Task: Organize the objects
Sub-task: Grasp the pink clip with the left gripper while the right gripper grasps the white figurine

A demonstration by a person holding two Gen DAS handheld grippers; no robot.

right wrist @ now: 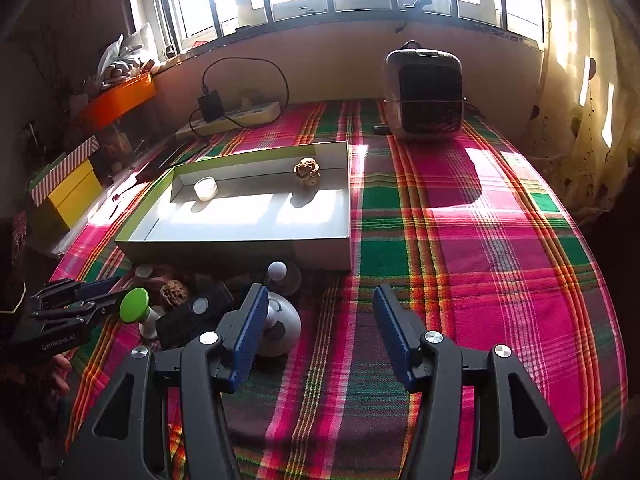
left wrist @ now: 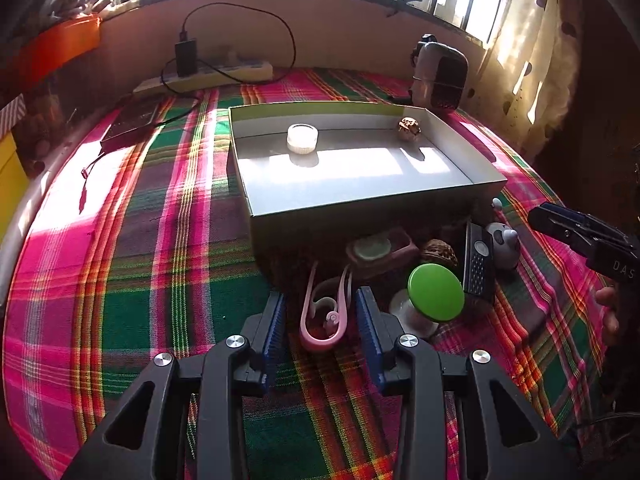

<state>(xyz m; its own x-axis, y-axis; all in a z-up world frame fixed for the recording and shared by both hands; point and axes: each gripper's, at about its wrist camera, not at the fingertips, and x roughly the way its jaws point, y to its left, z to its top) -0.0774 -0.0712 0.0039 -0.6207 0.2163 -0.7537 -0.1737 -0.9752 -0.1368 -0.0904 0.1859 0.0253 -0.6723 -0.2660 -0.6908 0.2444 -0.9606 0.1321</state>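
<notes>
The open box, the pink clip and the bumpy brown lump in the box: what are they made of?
Open box: probably cardboard, with thin folded walls and a matte grey inside. Pink clip: looks like smooth moulded plastic, slightly glossy. Bumpy brown lump: wrinkled, pitted shell, probably a walnut, though it is too small to be sure.

Cap (left wrist: 302, 138) and walnut (left wrist: 409, 128) in box (left wrist: 360, 216); small items before it.
</notes>
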